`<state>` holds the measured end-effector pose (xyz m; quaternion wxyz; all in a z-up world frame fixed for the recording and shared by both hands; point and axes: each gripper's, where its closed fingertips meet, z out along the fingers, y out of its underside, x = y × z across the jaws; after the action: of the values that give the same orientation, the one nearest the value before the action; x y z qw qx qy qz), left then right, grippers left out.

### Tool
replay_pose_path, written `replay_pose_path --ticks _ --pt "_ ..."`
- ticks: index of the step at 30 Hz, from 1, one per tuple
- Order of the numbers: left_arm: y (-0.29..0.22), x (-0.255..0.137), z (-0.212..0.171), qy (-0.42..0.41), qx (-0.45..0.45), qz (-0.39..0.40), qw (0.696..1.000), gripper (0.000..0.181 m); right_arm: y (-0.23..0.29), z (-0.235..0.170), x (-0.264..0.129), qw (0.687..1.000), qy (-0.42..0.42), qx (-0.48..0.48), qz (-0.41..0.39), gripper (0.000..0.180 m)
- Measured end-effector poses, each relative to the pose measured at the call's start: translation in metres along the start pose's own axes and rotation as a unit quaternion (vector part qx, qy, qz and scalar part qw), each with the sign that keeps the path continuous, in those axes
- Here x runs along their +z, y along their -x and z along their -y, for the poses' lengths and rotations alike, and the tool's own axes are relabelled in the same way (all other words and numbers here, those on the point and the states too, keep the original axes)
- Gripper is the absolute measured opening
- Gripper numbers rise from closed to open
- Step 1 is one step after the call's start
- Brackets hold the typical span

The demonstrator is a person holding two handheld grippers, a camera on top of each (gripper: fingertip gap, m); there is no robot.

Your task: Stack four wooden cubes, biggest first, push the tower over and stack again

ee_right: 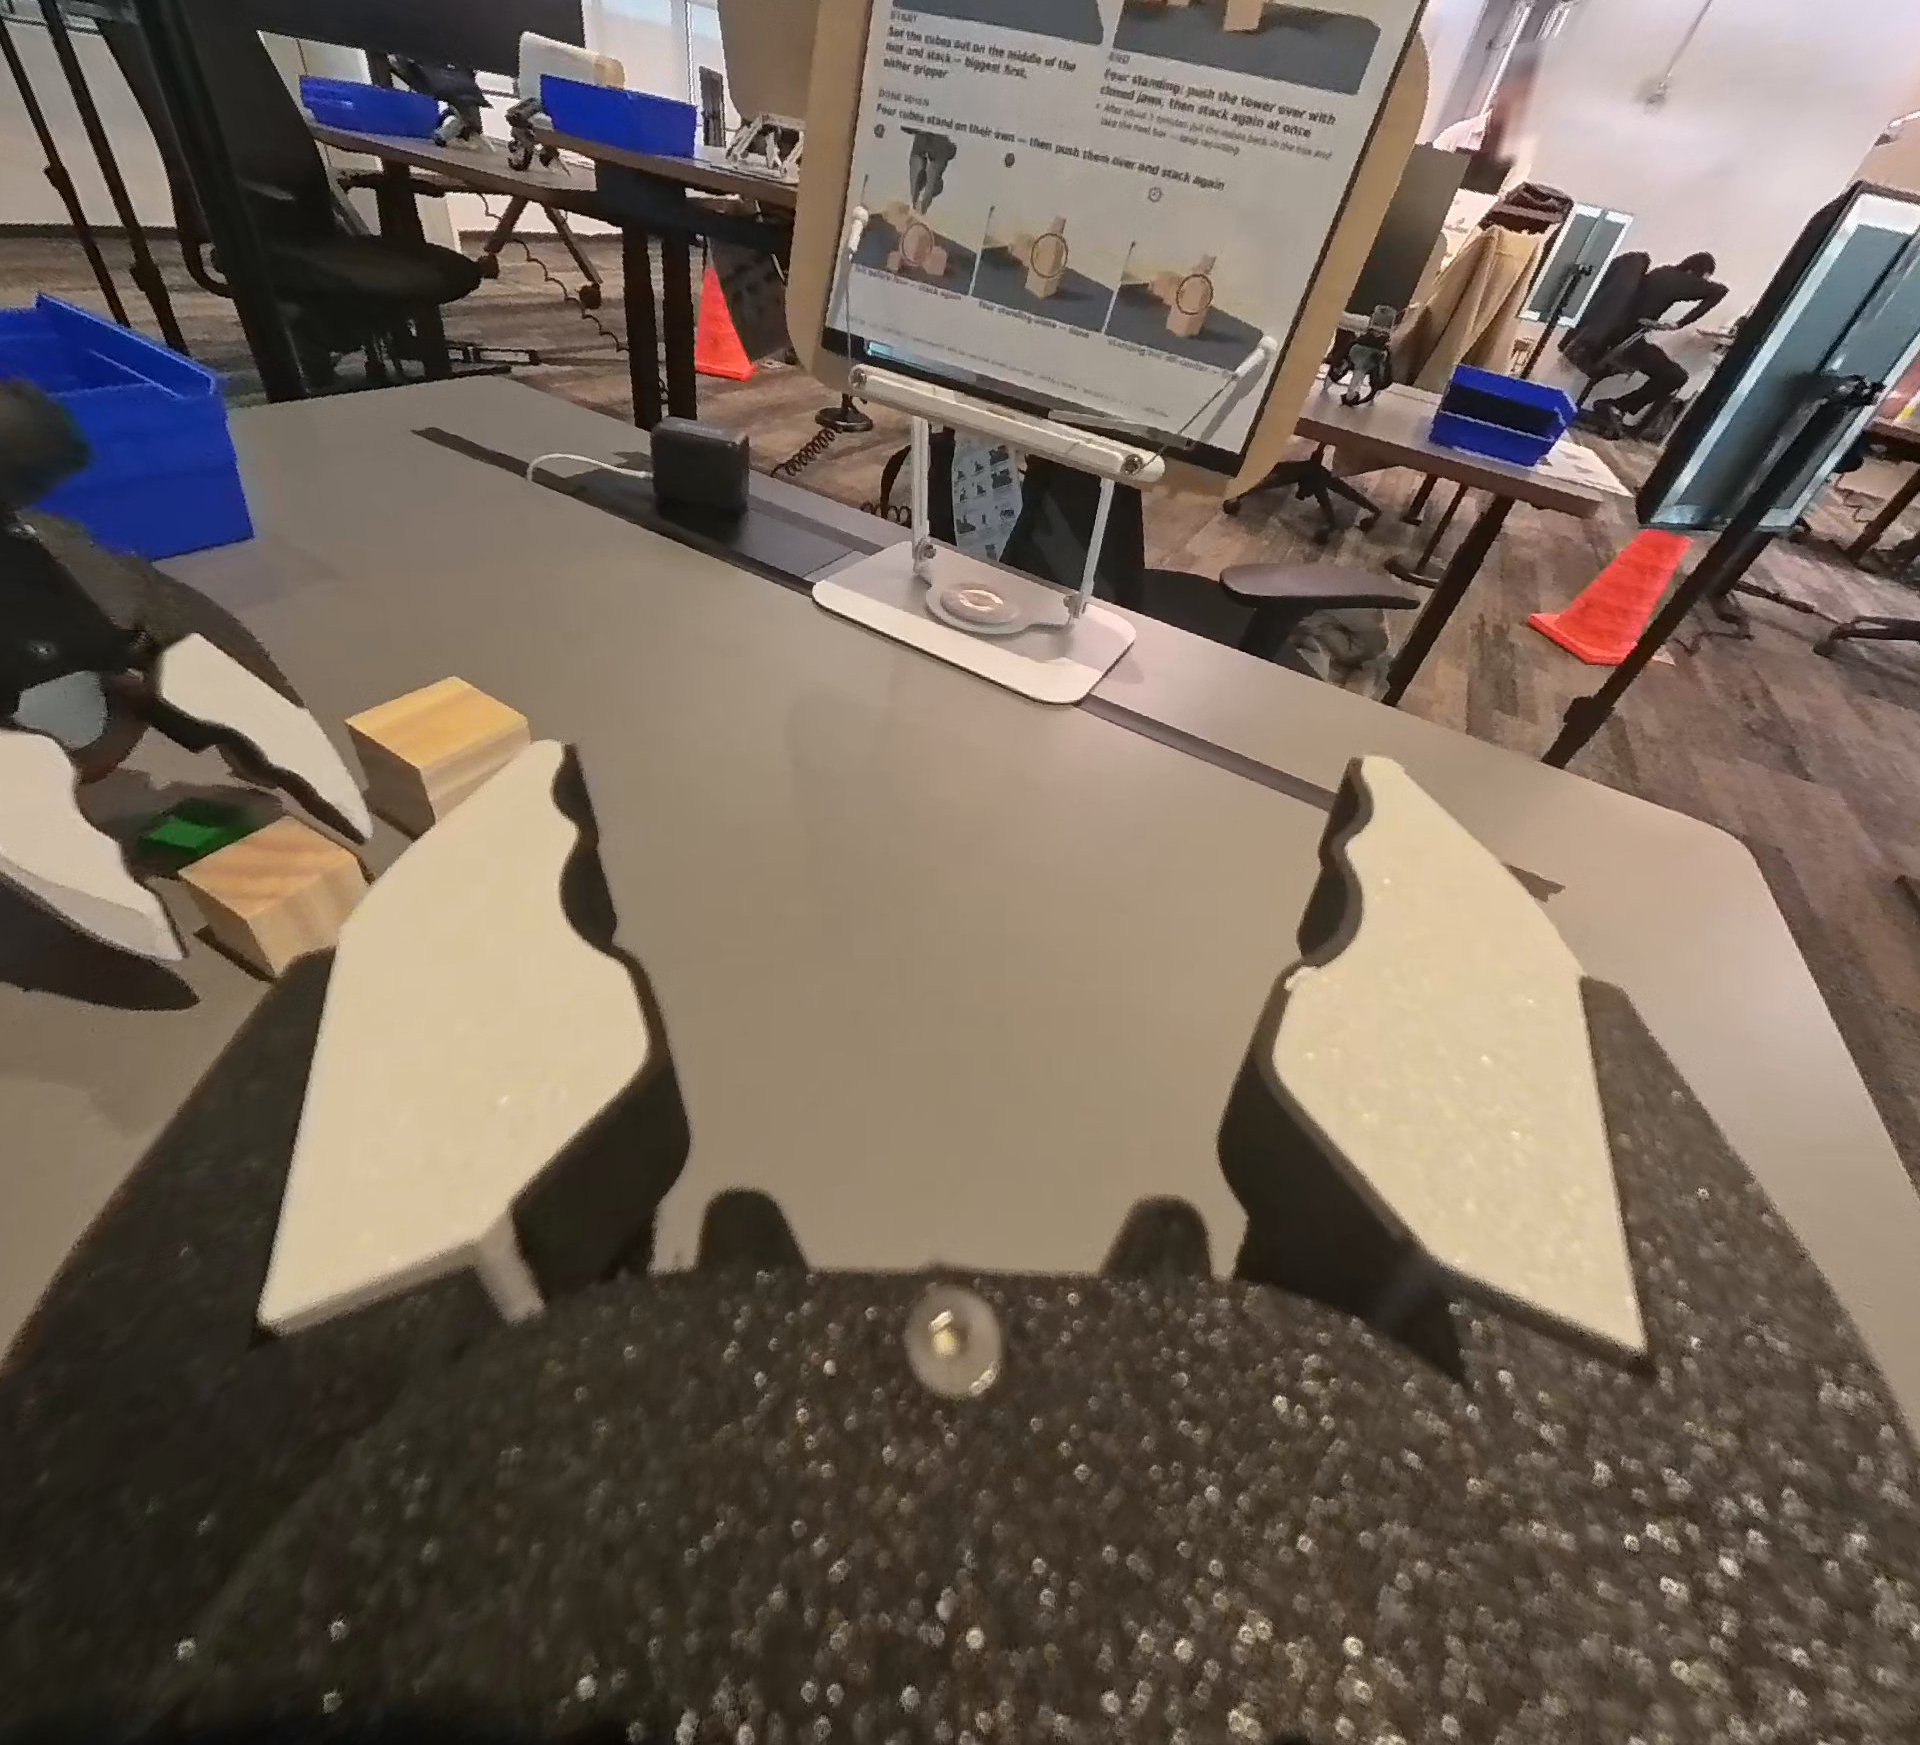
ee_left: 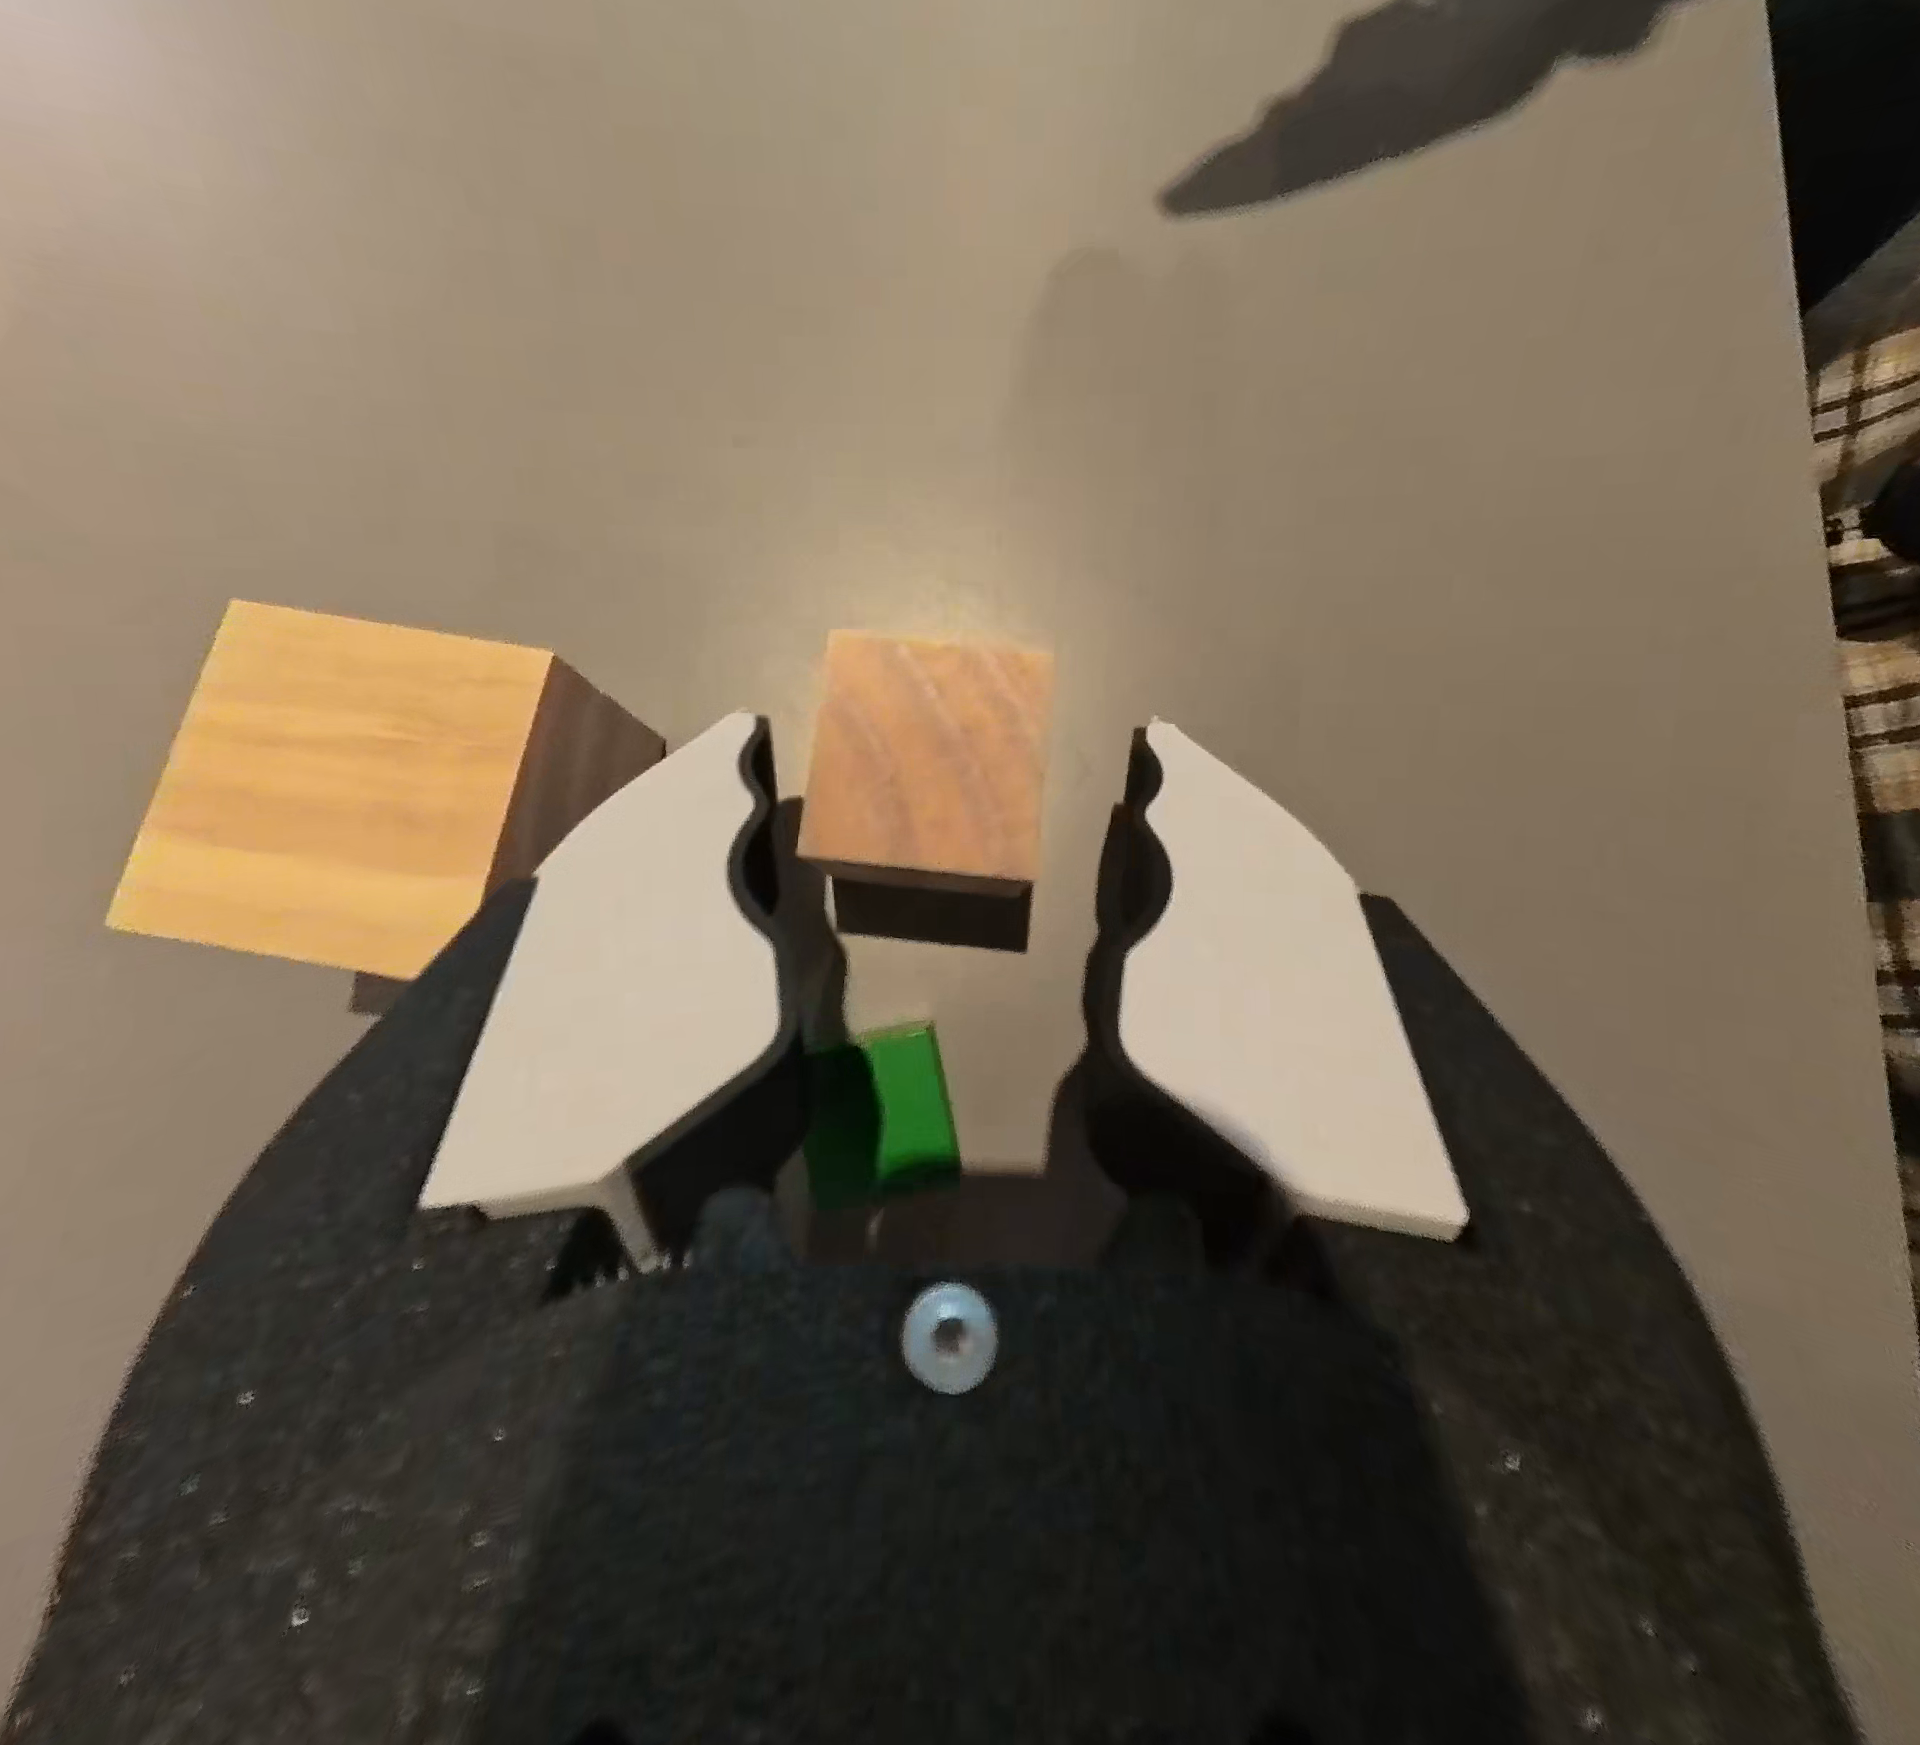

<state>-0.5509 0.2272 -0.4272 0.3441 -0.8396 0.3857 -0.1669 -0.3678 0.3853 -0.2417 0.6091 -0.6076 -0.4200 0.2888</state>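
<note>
In the left wrist view, a large pale wooden cube (ee_left: 343, 781) stands on the grey table at the left. A smaller wooden cube (ee_left: 930, 760) sits between my left gripper's (ee_left: 951, 739) open fingers, with a gap on each side. A small green block (ee_left: 899, 1129) lies closer to the gripper's base. In the right wrist view, my right gripper (ee_right: 964, 760) is open and empty over bare table. At its left are the left gripper (ee_right: 260, 885), the large cube (ee_right: 436, 750), the smaller cube (ee_right: 275, 900) and the green block (ee_right: 192, 831).
A blue bin (ee_right: 114, 438) stands at the table's far left. A small black box (ee_right: 698, 464) and a stand (ee_right: 977, 625) holding an instruction sheet (ee_right: 1122, 116) are at the back edge. The table's right edge (ee_left: 1787, 552) is close by. Between my left fingertips and the large cube (ee_right: 436, 750) there is roughly 5 cm. The green block (ee_right: 192, 831) lies around 6 cm away from my left fingertips.
</note>
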Motion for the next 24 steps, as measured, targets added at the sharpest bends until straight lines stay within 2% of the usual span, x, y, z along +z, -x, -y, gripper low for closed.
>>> replay_pose_path --ticks 11,13,14,18,21,24 --pt "-0.001 0.009 -0.008 0.029 0.003 -0.007 1.0 0.058 0.002 0.001 0.0 1.0 -0.002 -0.002 0.005 0.129" --pt "0.001 0.01 -0.009 0.032 0.002 -0.005 0.999 0.054 0.002 0.001 0.0 1.0 -0.002 -0.001 0.004 0.129" --pt "0.0 0.009 -0.008 0.033 0.002 -0.008 0.999 0.046 0.002 0.001 -0.001 1.0 -0.003 0.001 0.004 0.129" --pt "-0.002 0.008 -0.007 0.04 0.012 -0.001 0.999 0.045 0.001 0.0 -0.001 1.0 -0.001 0.001 0.003 0.129" --pt "-0.003 -0.008 0.005 0.026 0.025 0.001 0.999 0.045 0.0 0.002 -0.003 1.0 -0.005 -0.001 0.001 0.129" --pt "0.001 -0.041 0.025 0.011 0.032 -0.003 0.999 0.045 0.001 0.001 -0.003 1.0 -0.005 0.002 0.004 0.128"
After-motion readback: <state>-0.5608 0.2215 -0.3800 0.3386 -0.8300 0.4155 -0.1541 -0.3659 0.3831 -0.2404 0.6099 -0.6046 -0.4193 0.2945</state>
